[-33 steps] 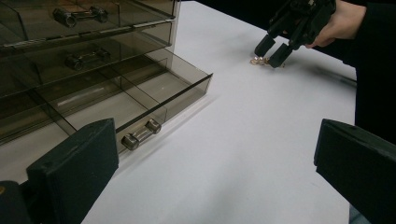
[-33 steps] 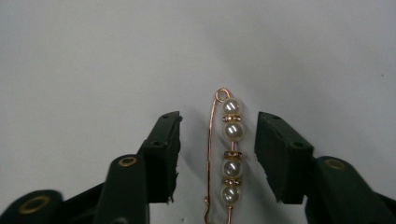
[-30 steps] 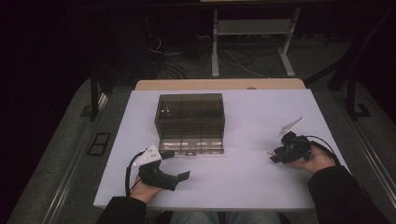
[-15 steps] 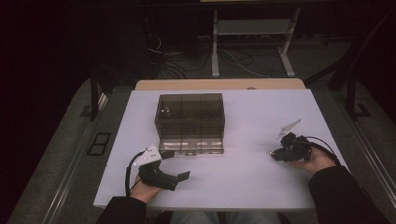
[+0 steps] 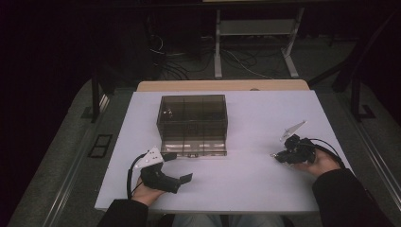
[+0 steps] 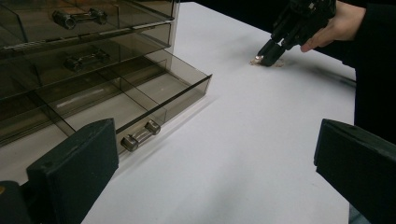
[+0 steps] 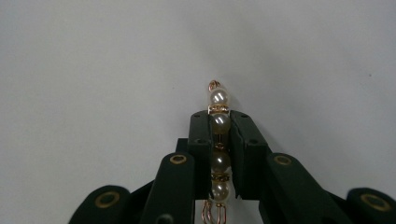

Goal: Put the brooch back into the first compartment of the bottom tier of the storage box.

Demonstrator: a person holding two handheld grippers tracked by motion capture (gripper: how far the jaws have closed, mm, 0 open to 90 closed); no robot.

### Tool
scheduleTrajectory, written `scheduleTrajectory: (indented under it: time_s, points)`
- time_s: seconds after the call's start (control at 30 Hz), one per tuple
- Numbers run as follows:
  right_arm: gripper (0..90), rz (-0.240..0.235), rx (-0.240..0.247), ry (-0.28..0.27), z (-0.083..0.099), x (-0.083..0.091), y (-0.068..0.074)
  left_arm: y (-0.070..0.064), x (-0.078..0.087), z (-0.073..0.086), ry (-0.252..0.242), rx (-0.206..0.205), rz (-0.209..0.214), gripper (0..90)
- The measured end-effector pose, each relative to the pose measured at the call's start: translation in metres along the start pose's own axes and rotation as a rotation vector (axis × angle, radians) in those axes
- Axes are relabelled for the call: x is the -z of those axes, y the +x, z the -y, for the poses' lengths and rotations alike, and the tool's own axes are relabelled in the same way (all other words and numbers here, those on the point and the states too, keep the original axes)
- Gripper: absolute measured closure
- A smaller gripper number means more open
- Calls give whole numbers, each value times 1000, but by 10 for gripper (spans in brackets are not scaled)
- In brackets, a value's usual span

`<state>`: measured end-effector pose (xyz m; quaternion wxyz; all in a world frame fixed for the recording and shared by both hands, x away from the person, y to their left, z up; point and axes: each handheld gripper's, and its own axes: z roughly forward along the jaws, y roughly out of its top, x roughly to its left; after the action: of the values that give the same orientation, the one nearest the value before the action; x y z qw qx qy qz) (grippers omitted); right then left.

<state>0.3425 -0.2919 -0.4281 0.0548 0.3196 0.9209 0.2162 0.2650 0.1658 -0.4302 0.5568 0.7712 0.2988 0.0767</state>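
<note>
A smoke-tinted clear drawer box [image 5: 191,124] stands mid-table, its lowest drawer [image 6: 154,100] pulled out, with a metal handle [image 6: 140,134] on its front. My left gripper [image 5: 178,167] rests at the near left just in front of that drawer, open, with its black jaws wide apart and nothing between them [image 6: 215,177]. At the right, my right gripper [image 5: 279,156] is shut on a pearl hairpin [image 7: 218,99] with gold wire. It holds the pin lengthwise, tip pointing down at the white table [image 5: 255,189]. The left gripper view shows that gripper [image 6: 268,51] far off, with the pin's end [image 6: 257,58] at the table surface.
The upper drawers of the box [image 6: 74,18] are closed and each has a metal handle. Beyond the table's far edge a metal stand [image 5: 255,42] and cables lie on the dark floor. A dark sleeve [image 6: 373,93] crosses the right side of the left gripper view.
</note>
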Motion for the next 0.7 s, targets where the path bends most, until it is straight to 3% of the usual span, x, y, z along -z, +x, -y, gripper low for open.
scheduleTrajectory:
  time_s: [0.27,0.7]
  points:
    - [788,8,-13,-2,1,1,-1,0,0,0,-1,0,0,0]
    - [789,-16,-45,-73,1,15,-2,0,0,0,-1,0,0,0]
